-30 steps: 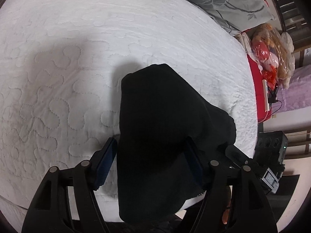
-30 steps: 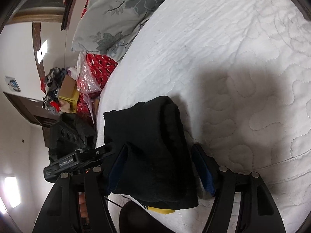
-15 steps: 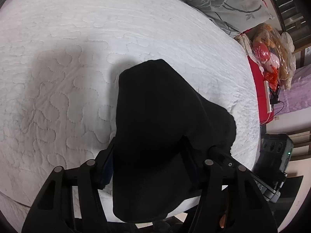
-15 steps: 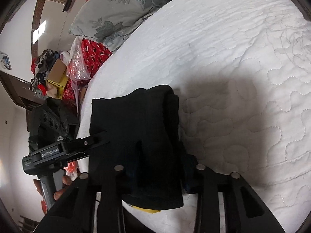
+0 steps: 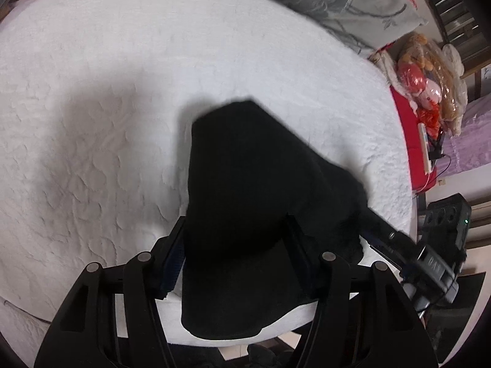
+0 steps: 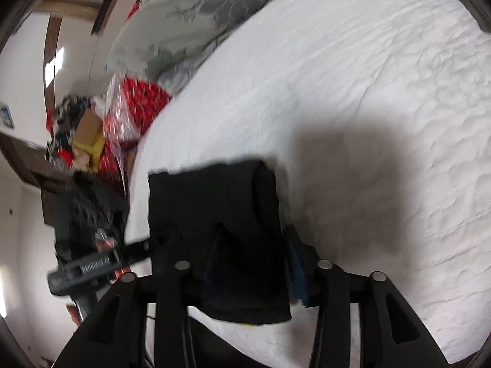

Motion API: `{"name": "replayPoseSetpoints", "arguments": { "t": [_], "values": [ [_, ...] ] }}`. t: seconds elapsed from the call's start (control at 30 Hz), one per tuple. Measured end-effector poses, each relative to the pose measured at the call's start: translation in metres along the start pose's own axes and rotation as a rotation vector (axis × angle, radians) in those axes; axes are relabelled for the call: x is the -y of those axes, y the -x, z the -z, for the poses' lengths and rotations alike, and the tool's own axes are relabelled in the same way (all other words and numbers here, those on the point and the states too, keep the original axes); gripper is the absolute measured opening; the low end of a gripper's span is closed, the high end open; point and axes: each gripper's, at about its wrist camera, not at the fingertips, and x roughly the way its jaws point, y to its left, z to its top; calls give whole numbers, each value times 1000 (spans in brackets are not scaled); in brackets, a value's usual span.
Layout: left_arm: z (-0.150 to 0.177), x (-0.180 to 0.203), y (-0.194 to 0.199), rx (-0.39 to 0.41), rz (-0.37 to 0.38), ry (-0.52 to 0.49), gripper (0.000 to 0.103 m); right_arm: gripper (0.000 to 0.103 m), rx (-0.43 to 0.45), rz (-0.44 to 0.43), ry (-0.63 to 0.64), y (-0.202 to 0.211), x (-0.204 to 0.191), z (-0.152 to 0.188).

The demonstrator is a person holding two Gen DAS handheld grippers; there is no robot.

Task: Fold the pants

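So both claws have just changed their bite on the folded black pants (image 5: 245, 202) sitting at the near edge of the white quilted bed (image 5: 101, 128): the left gripper (image 5: 236, 257) closed in from a looser straddle and now has the bundle snug between its pads, while the right gripper (image 6: 251, 260) clamped down hard half a second back and its jaws have just been opening again, fabric still filling the gap between them. Honestly can't tell if the right one is still pinching or already letting go, the view's too blurry. My guess is the folding's basically done and this is squaring up or releasing the stack, with the pillow (image 5: 322, 3) well beyond the fingertips.
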Motion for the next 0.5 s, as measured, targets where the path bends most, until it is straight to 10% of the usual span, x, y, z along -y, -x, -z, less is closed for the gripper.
{"name": "replayPoseSetpoints", "arguments": {
  "t": [0.27,0.5],
  "values": [
    [-12,-6,-12,-65,33,23,61,61,-43,57,-19,-25,-2,-13],
    [-3,-12,-22,-95,75,-3,74,67,-134,-84,51,-28,11,8]
  ]
}}
